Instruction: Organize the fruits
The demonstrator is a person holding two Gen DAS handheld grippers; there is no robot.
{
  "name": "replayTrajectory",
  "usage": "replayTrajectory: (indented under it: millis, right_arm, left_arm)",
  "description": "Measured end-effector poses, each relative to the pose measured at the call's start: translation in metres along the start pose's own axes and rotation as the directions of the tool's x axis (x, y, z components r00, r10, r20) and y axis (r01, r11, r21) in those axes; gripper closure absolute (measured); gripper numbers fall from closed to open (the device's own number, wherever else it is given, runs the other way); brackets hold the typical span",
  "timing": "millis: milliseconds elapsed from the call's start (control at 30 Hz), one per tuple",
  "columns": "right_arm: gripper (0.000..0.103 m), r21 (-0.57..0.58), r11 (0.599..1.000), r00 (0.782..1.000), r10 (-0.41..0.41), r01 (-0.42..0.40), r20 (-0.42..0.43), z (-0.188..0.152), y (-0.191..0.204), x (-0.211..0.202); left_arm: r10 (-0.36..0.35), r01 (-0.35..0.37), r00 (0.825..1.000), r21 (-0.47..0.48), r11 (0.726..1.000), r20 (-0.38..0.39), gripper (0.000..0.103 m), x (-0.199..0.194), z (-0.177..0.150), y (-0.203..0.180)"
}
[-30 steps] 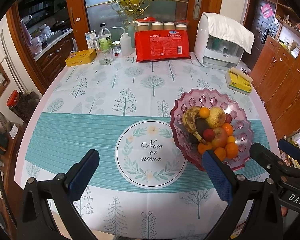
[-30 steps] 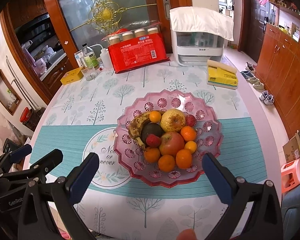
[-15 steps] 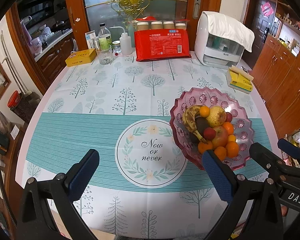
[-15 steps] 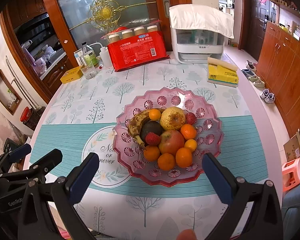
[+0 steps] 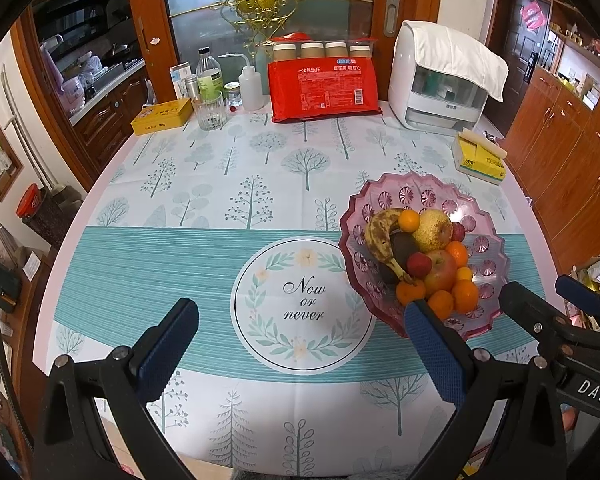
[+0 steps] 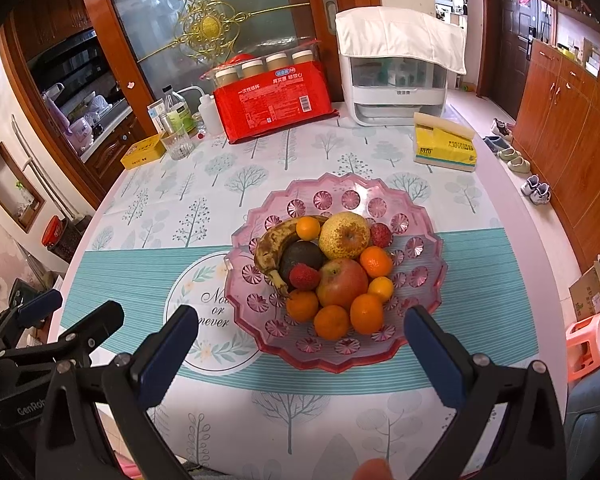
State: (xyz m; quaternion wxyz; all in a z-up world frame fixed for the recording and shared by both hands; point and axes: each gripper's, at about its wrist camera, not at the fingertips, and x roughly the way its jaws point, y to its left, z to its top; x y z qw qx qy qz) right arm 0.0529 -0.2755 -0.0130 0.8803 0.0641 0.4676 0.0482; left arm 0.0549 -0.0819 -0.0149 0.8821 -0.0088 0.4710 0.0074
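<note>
Hovering, both grippers empty, jaws spread apart.
Left gripper [image 5: 300,344] and right gripper [image 6: 300,344] face one pink bowl [image 6: 416,328] on the table, holding one banana [image 6: 270,246], one apple [image 6: 342,282], six oranges.

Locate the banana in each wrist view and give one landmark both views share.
Left wrist: banana at right of centre, on the left side of the pink bowl.
Right wrist: banana near centre, left side of the bowl.
Shared landmark: red package at the table's far edge.
</note>
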Motion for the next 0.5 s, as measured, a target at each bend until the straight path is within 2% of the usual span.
replayTrajectory:
  millis: [500]
  right_arm:
    - [0.0, 0.004, 1.0, 1.0, 0.0, 0.0, -0.001, -0.0005, -0.0007, 0.0002]
  left_arm:
    - [0.002, -0.002, 1.0, 0.003, 1.0, 0.0, 0.001, -0.0003, -0.0003, -0.0017]
